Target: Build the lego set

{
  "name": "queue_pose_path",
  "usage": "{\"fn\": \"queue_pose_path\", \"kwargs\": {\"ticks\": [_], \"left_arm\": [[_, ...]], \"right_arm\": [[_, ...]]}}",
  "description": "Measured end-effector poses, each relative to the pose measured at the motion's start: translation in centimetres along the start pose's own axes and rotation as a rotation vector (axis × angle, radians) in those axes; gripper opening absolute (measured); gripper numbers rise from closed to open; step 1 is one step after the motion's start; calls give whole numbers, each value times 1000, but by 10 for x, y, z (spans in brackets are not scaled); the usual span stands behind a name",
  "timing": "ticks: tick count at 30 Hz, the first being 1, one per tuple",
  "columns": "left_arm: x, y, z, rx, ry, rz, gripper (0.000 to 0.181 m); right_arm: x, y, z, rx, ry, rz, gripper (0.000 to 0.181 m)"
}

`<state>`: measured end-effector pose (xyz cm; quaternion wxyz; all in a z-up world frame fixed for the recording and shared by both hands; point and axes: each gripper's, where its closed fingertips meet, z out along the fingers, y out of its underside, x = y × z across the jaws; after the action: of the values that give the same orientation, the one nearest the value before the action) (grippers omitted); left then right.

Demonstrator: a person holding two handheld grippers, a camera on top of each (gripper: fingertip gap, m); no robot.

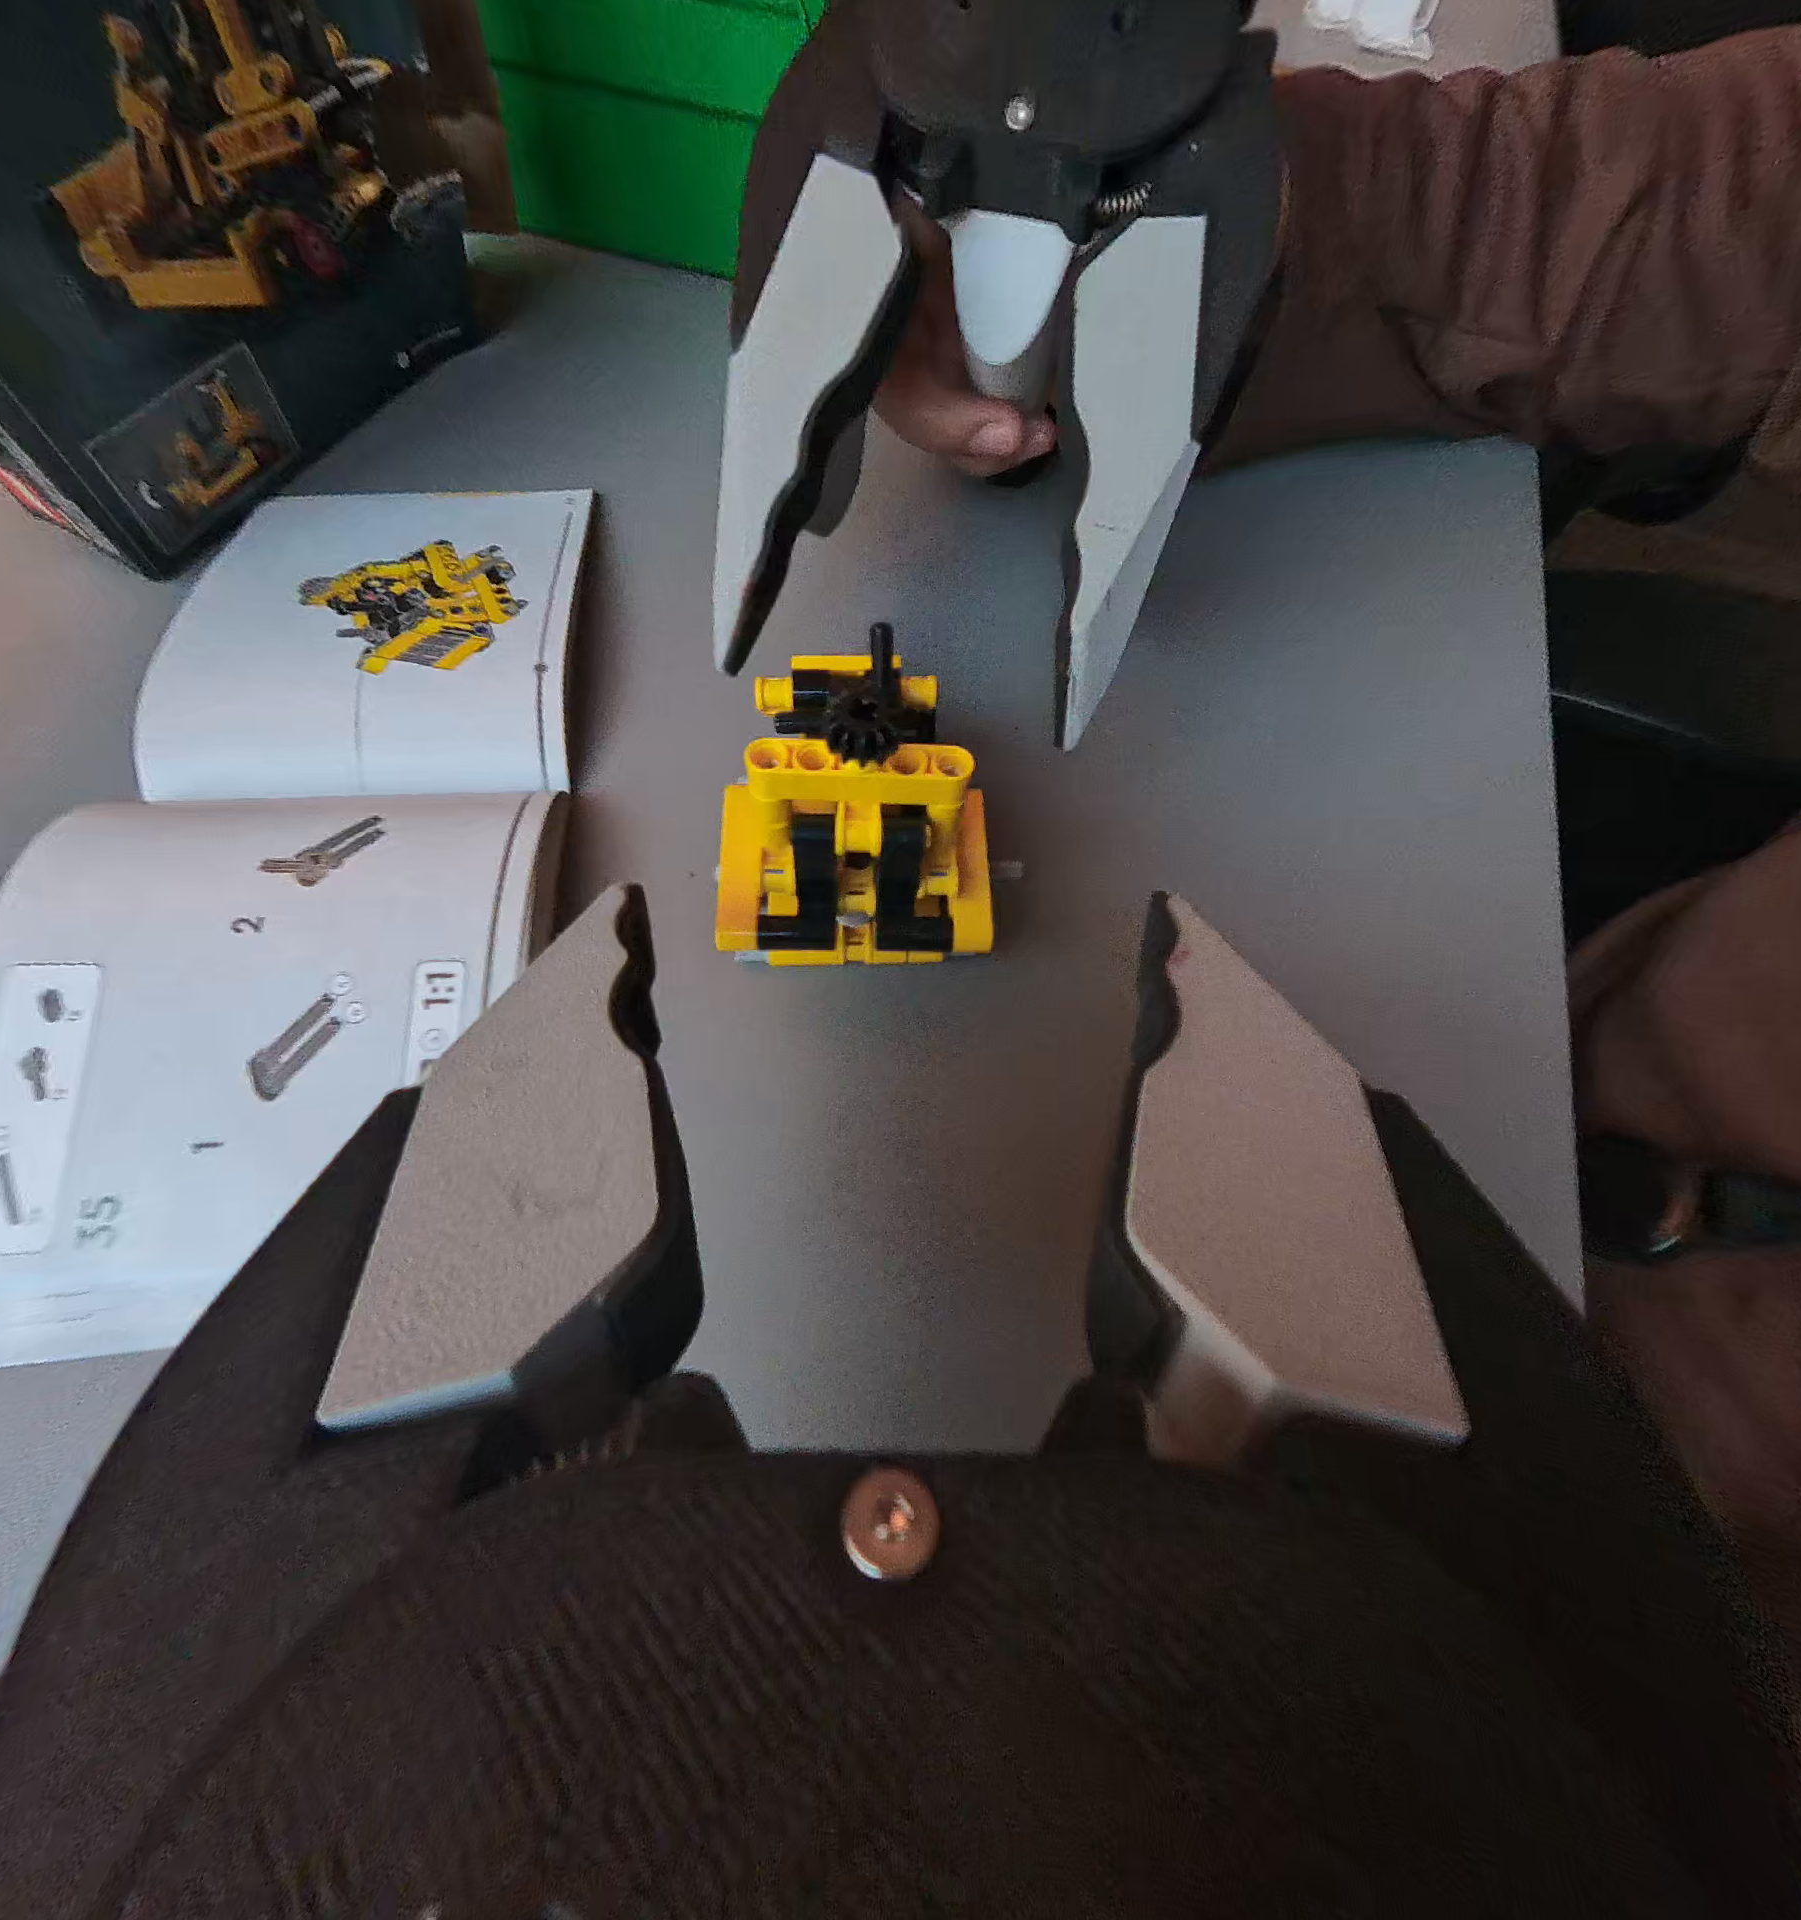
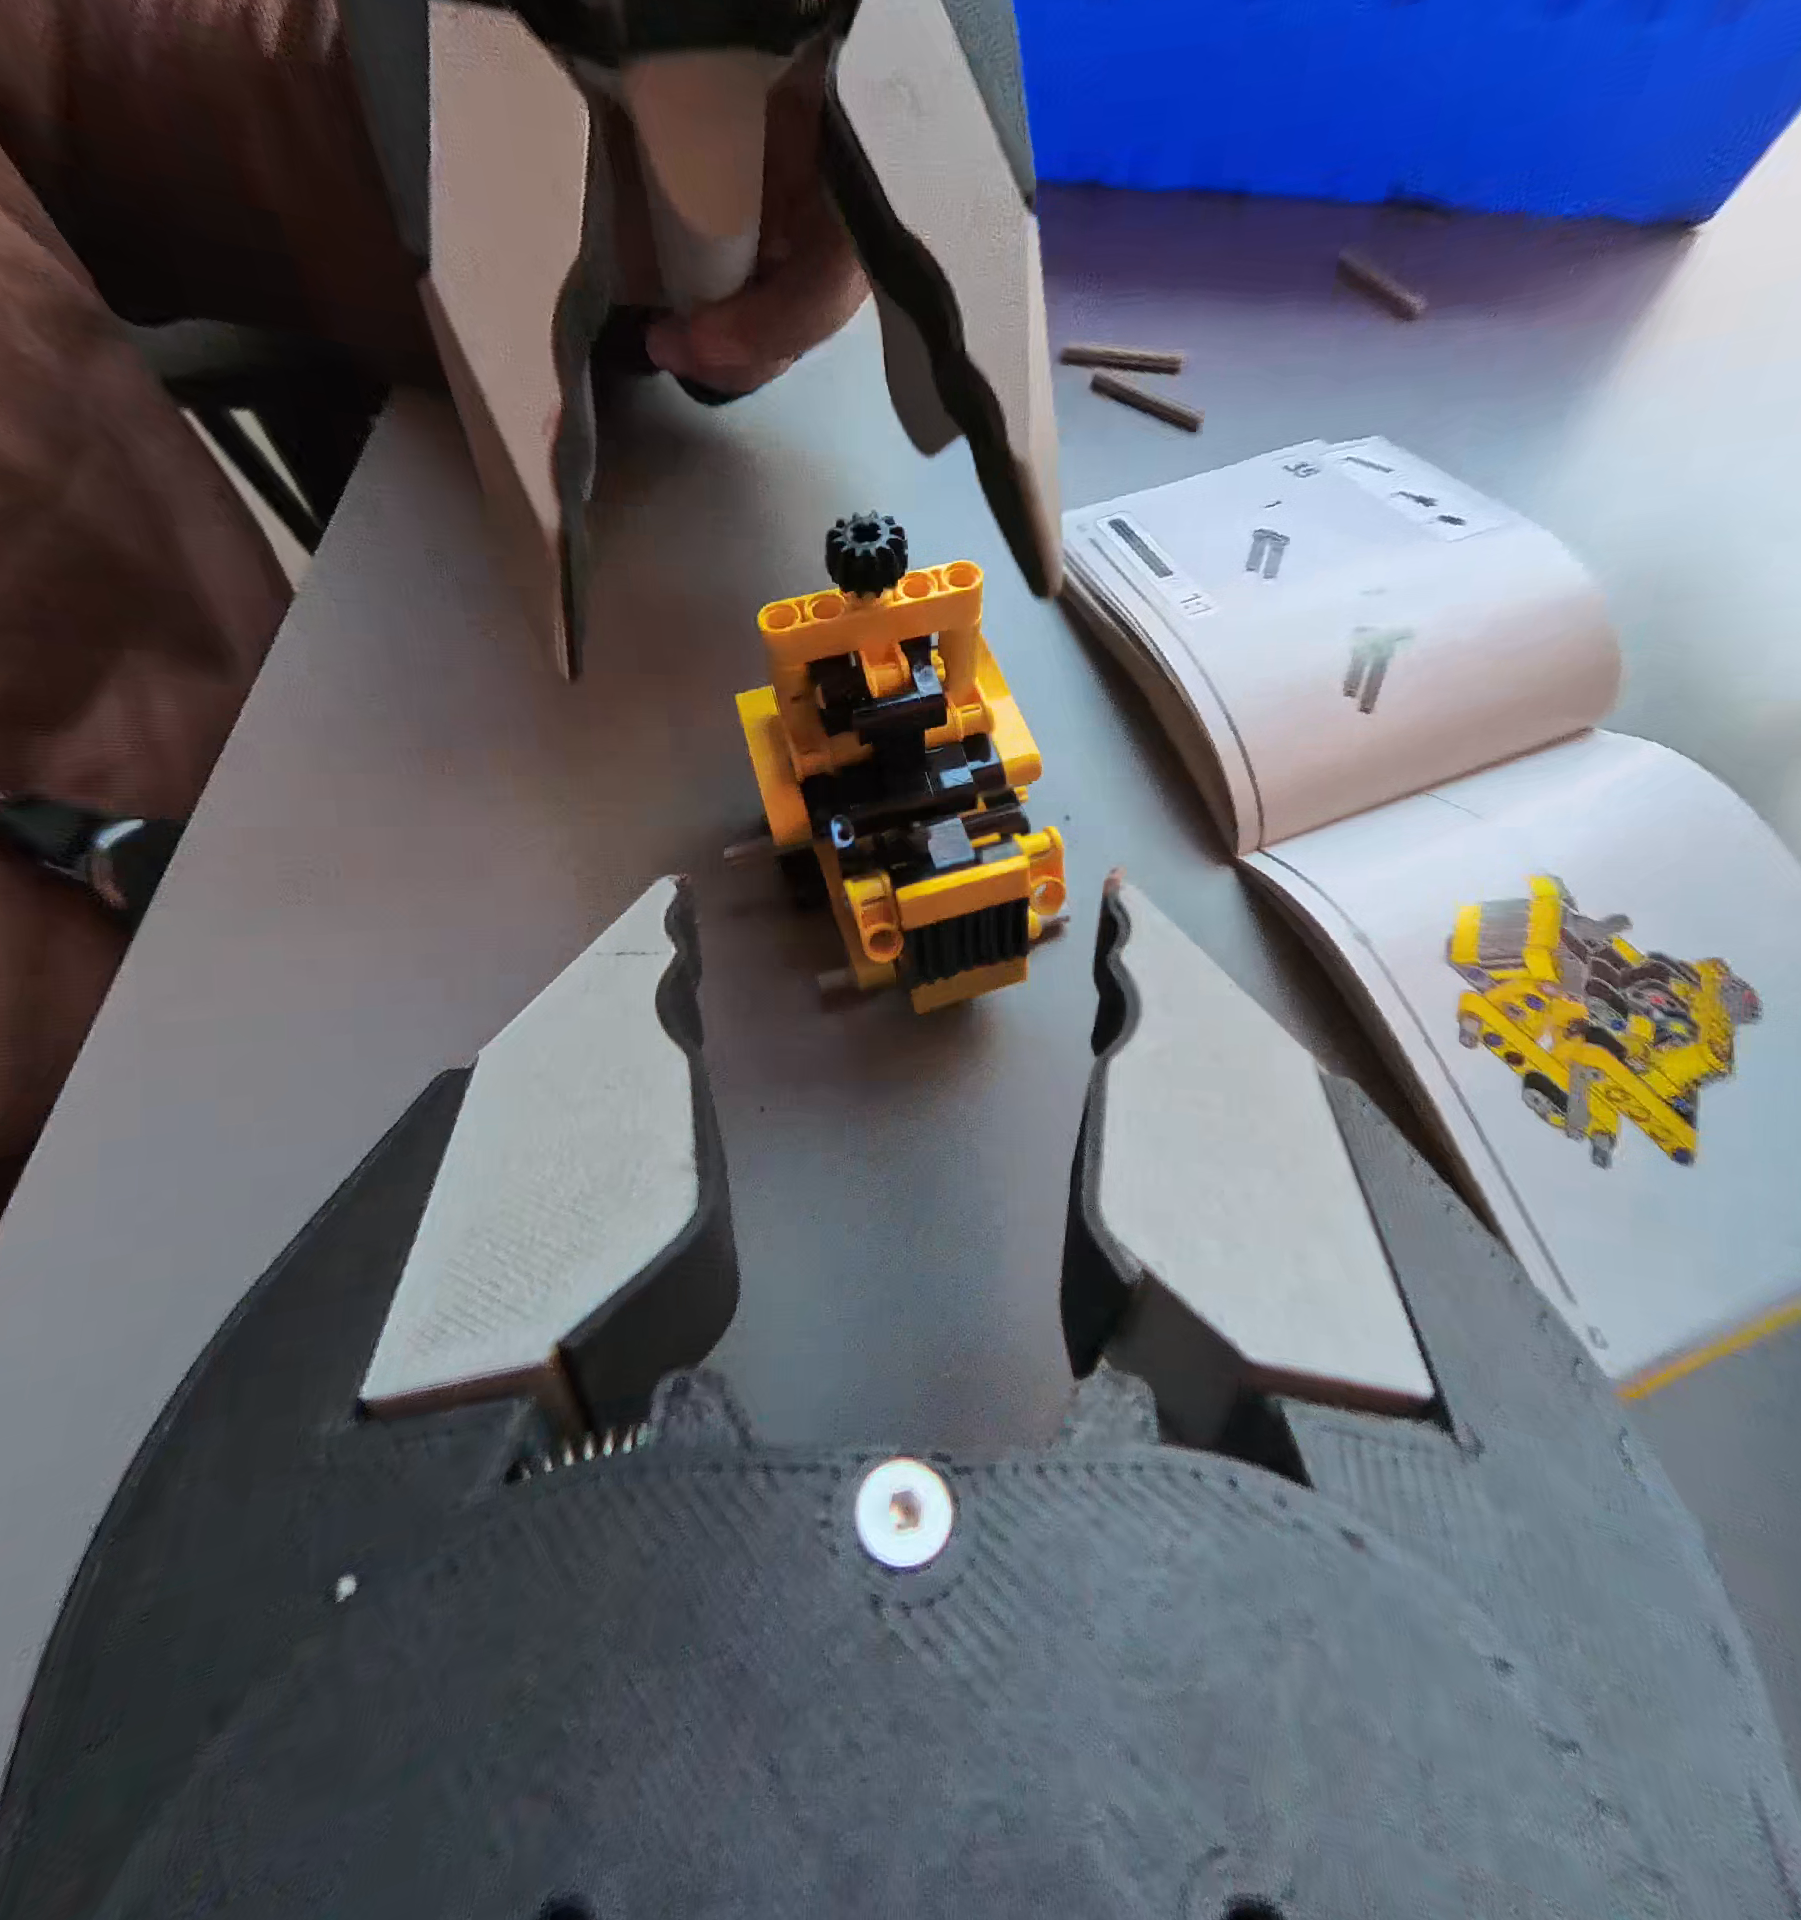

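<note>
A partly built yellow and black lego vehicle (image 1: 854, 821) stands on the grey table (image 1: 1291, 831), with a black gear (image 1: 860, 717) on an axle at its top. It also shows in the right wrist view (image 2: 901, 790), with its gear (image 2: 865, 551) at the far end. My left gripper (image 1: 896, 920) is open and empty, just short of the model. My right gripper (image 2: 896, 904) is open and empty on the opposite side. Each gripper faces the other across the model: the right one (image 1: 901, 707) shows far in the left view, the left one (image 2: 802, 634) far in the right view.
An open instruction booklet (image 1: 356, 831) lies beside the model; it also shows in the right wrist view (image 2: 1447, 831). The set's box (image 1: 189, 260) stands behind it, by a green bin (image 1: 636, 125). Dark axle pieces (image 2: 1145, 400) lie near a blue bin (image 2: 1447, 94). Brown sleeves (image 1: 1602, 229) flank the table edge. About 6 cm separates my left fingertips from my right.
</note>
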<state>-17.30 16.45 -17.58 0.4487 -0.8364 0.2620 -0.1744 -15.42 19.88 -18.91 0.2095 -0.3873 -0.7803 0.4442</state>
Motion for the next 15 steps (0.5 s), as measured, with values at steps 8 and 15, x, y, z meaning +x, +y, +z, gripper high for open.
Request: {"fn": "queue_pose_path", "kwargs": {"ticks": [8,15], "left_arm": [[-23,22,13,-149,-143,131,55],[-14,21,-5,-55,-9,107,52]], "right_arm": [[-14,2,6,-36,84,-18,60],[-42,2,1,-37,190,-107,39]]}}
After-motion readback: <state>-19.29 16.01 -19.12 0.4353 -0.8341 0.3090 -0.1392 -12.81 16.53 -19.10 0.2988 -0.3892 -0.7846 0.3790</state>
